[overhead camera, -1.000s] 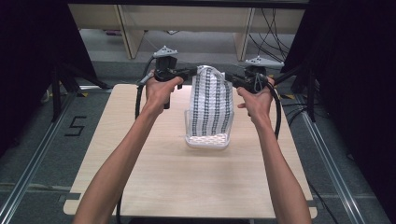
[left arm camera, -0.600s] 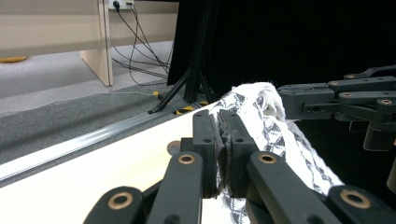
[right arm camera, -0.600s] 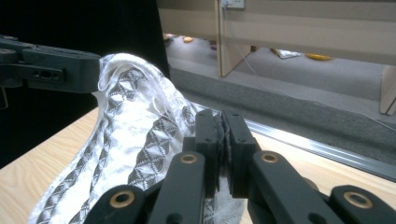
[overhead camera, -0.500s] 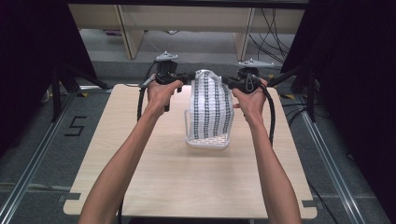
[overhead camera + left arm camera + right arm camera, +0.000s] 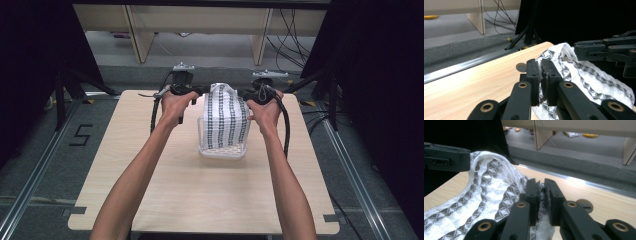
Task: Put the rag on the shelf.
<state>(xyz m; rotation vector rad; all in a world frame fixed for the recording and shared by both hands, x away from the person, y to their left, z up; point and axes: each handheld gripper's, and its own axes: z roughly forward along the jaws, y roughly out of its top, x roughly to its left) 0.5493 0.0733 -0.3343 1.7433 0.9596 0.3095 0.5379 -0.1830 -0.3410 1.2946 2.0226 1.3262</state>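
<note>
A white cloth (image 5: 225, 117) with dark patterned stripes hangs upright at the far middle of the wooden table (image 5: 150, 180). Its lower end sits in a white perforated basket (image 5: 222, 151). My left gripper (image 5: 201, 91) is shut on the cloth's top left edge, and my right gripper (image 5: 244, 93) is shut on the top right edge. In the left gripper view the left gripper (image 5: 540, 67) pinches the cloth (image 5: 584, 75), with the right gripper (image 5: 609, 50) beyond it. In the right gripper view the right gripper (image 5: 540, 187) clamps the cloth (image 5: 486, 192), with the left gripper (image 5: 446, 155) at the upper left.
Cables trail from both grippers down over the table. Wooden furniture legs (image 5: 140, 35) and loose cables stand on the floor beyond the table's far edge. Black tripod legs (image 5: 526, 35) stand near the far right corner. Dark curtains flank both sides.
The right hand has come inward toward the left one. The cloth, tilted a second ago, now hangs narrower and straighter over the basket. Both grippers have kept their hold.
</note>
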